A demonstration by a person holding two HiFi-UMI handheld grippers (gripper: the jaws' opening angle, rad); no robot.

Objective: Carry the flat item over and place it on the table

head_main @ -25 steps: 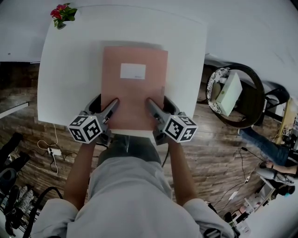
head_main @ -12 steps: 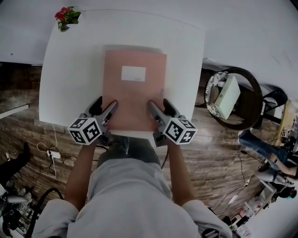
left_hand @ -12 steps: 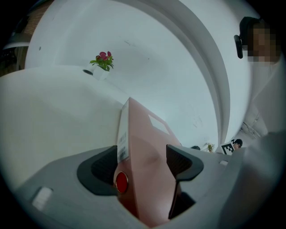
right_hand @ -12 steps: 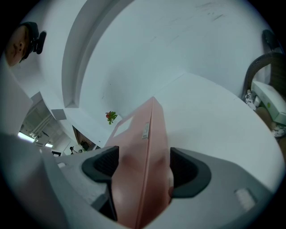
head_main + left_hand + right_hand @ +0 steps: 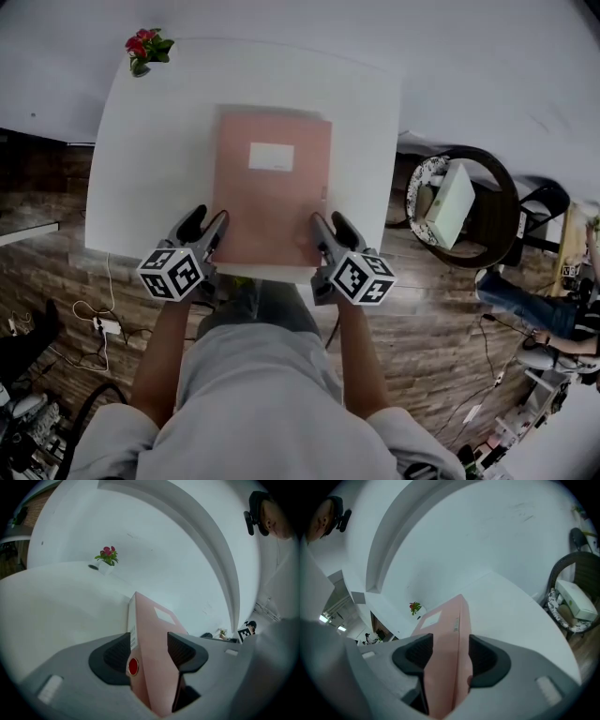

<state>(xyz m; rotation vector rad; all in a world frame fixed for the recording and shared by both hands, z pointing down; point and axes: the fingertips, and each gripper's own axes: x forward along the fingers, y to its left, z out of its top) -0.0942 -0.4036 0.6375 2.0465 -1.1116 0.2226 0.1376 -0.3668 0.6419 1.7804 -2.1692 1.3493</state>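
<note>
Both pairs of jaws are closing on the near end of the pink folder (image 5: 272, 202). The left gripper (image 5: 206, 225) takes its left corner and the right gripper (image 5: 328, 227) its right corner. In each gripper view the dark pads already lie against the folder's two broad faces, so both look clamped on it, if not yet firmly. The folder lies flat on the white table (image 5: 150, 150), white label up, long side running away from the person and its near edge at or just past the table's front edge. The step in hand looks like securing the grip, and it is best done evenly. Both grippers should finish closing together, set equally deep on the folder, so it stays level and does not twist or sag in the middle. Any lift should be straight and at the same pace on both sides, since a slab held only at one end will tend to droop at the far end. The tabletop is bare apart from a small pot of red flowers (image 5: 147, 45) at the far left corner, well apart from the folder. Around it is wood-plank floor (image 5: 441, 319), loose cables (image 5: 94, 305) to the left, and a dark chair (image 5: 502, 202) with a white box (image 5: 448, 202) on it to the right.
</note>
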